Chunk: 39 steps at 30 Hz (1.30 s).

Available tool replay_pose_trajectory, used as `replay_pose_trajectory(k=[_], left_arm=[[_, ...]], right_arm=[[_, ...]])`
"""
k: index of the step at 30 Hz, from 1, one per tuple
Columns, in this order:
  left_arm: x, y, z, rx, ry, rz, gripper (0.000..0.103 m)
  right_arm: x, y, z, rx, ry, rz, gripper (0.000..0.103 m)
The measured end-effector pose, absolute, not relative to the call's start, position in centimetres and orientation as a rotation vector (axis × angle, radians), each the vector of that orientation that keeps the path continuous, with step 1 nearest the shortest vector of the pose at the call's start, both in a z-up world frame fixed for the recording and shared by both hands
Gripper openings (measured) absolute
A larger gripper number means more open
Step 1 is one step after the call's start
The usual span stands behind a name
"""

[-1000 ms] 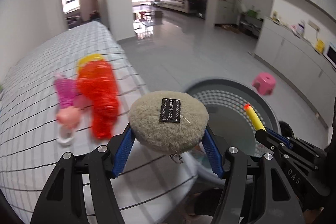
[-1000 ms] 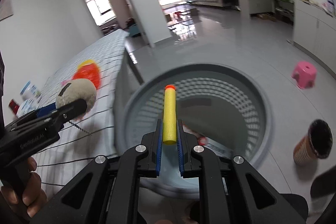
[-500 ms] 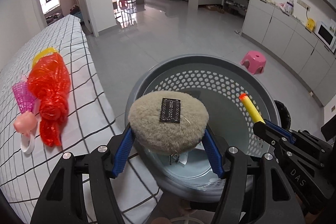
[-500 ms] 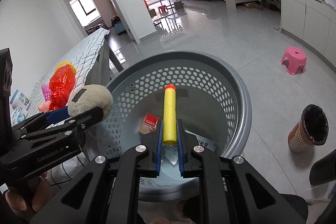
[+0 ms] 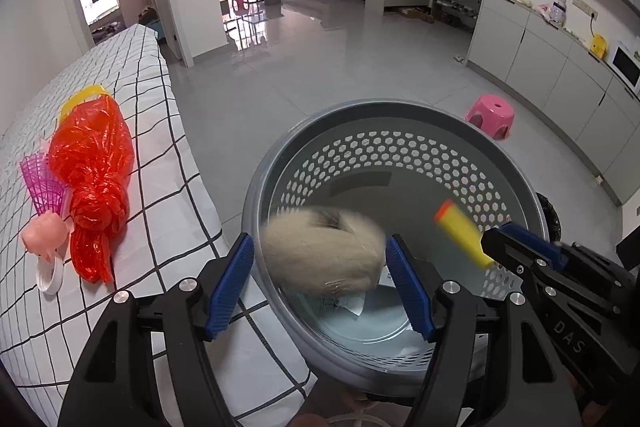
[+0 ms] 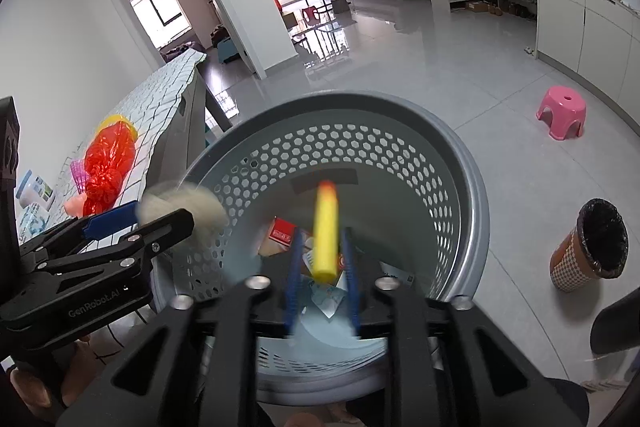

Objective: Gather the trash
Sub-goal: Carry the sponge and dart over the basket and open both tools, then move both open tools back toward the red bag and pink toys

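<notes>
A grey perforated basket (image 5: 400, 115) stands on the floor beside the table; it also shows in the right wrist view (image 6: 464, 163). My left gripper (image 5: 320, 279) is open above it, and a blurred beige fluffy pad (image 5: 320, 255) drops free between its fingers. My right gripper (image 6: 320, 259) is open over the basket, and a blurred yellow foam dart (image 6: 326, 231) with an orange tip falls between its fingers. The dart (image 5: 460, 235) and the right gripper show at the right of the left wrist view. Paper scraps and a red packet (image 6: 282, 231) lie in the basket.
On the checked tablecloth (image 5: 152, 99) lie a red plastic bag (image 5: 94, 171), a pink shuttlecock (image 5: 40, 183), a pink toy (image 5: 44, 235) and a white ring (image 5: 50, 277). A pink stool (image 5: 490, 115) and a checkered bin (image 6: 592, 247) stand on the floor.
Both grippers have opened over the basket. The fluffy pad and the foam dart have left the fingers and are falling, blurred.
</notes>
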State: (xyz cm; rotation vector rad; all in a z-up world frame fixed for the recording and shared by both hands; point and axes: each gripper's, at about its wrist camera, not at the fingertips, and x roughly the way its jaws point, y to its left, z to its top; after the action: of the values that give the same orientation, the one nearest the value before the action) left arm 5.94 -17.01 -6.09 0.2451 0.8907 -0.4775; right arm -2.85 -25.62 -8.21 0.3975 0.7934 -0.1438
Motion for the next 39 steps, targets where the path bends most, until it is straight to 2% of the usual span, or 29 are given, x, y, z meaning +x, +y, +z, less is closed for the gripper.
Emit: replay_pose_trajectory(k=[24,39], left_arm=[[5.0,-15.9,-5.1,0.234,0.873,-0.465,0.071],[4.3,-14.2,-3.7,0.209,0.836,-0.455,0.079]], right_arm=[[-3.5,-25.7,-7.7,0.399,0.784,-0.148,0.036],[-4.3,-23.8,-5.9,0.369,0.757,-0.143,0.048]])
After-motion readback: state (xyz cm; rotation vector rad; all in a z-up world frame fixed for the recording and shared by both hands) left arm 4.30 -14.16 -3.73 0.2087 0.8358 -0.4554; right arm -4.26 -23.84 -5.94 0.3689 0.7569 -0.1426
